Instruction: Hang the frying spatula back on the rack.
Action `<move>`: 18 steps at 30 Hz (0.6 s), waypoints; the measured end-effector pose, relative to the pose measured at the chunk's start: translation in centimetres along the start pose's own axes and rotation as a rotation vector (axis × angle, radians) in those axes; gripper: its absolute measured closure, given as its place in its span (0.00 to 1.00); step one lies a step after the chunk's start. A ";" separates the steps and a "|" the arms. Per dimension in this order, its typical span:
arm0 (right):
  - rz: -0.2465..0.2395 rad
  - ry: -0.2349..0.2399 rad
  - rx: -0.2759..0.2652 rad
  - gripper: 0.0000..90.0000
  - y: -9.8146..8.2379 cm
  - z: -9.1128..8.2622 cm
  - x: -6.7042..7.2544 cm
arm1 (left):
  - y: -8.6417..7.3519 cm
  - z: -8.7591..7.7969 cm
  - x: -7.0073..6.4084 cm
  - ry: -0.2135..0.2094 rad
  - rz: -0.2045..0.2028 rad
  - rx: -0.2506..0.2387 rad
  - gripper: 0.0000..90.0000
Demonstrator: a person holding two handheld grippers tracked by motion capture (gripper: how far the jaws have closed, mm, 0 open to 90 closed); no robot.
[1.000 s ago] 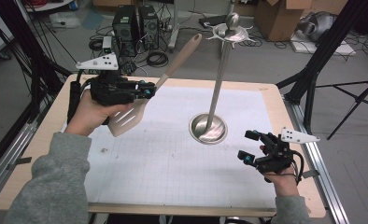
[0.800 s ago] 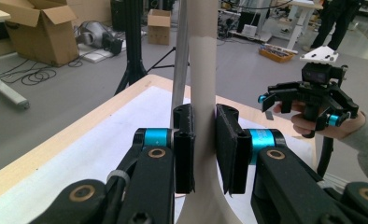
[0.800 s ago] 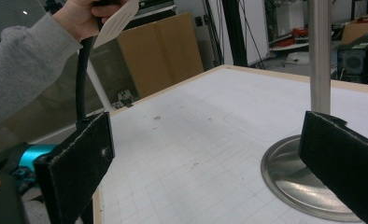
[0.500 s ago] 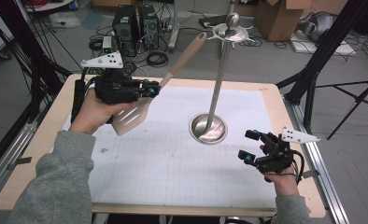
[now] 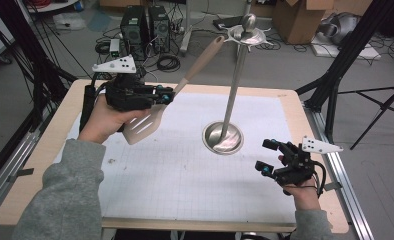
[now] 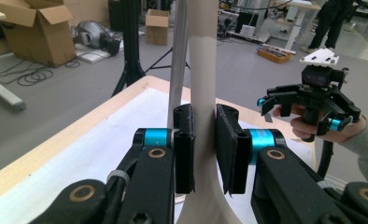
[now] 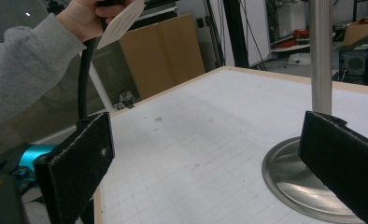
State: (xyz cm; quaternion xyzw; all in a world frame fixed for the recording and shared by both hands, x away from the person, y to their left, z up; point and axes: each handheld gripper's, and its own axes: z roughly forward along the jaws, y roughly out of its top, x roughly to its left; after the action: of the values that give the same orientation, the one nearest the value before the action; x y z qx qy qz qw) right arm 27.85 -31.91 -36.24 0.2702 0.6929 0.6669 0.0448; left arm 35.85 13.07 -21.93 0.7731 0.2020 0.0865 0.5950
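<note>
Little has shifted since a moment ago: the left gripper [image 5: 160, 96] remains clamped on the neck of the beige wooden slotted spatula [image 5: 150, 124], held above the table. Its handle slants up and away past the jaws toward the tall steel stand [image 5: 224, 137]'s top; the blade hangs back below the hand. The right gripper [image 5: 266, 157], just beside the stand's base, gapes wide, holding nothing.
</note>
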 end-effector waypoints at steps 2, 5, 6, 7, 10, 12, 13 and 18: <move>-0.001 0.001 0.000 0.03 0.0 0.0 0.0 | 0.0 0.1 0.1 -0.002 0.002 0.005 0.86; 0.001 0.001 0.000 0.03 0.0 0.0 0.0 | 0.0 0.3 0.1 -0.005 -0.003 0.001 0.86; -0.001 0.001 0.000 0.03 0.0 0.0 0.0 | 0.0 0.3 0.1 -0.007 -0.005 0.002 0.86; -0.005 0.001 -0.001 0.03 0.0 0.0 0.0 | 0.0 0.4 0.1 -0.010 -0.007 0.001 0.86; -0.004 0.001 -0.001 0.03 0.0 0.0 0.0 | -0.1 0.6 0.1 -0.012 -0.009 0.003 0.86; 0.002 0.002 -0.002 0.03 0.0 0.0 0.0 | -0.1 0.8 0.1 -0.014 -0.009 0.006 0.86; 0.001 0.001 -0.001 0.03 0.0 0.0 0.0 | -0.1 0.9 0.1 -0.015 -0.009 0.008 0.86; 0.003 0.003 0.000 0.03 0.0 0.0 0.1 | -0.2 1.4 0.0 -0.023 -0.010 0.014 0.86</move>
State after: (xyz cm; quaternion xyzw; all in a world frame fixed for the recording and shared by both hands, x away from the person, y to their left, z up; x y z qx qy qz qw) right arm 27.80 -31.88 -36.22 0.2703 0.6927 0.6673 0.0428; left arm 36.35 11.90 -22.51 0.7770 0.1995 0.0734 0.5925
